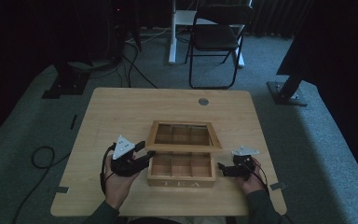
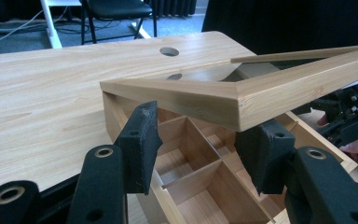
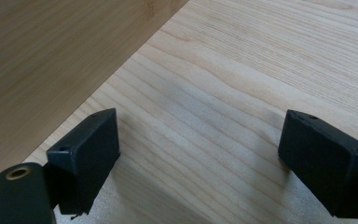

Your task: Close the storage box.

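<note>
Folding chair (image 1: pixel 216 37) (black) beyond table (image 1: pixel 121 112)

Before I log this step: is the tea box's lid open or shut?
Open. The lid stands raised above the tea box, tilted back, and the empty wooden compartments show beneath it.

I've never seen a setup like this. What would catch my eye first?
A wooden tea box sits near the table's front edge, its windowed lid raised. A person holds a black hand-held gripper on each side: the left hand-held gripper open at the lid's corner, the right hand-held gripper open over bare table.
</note>
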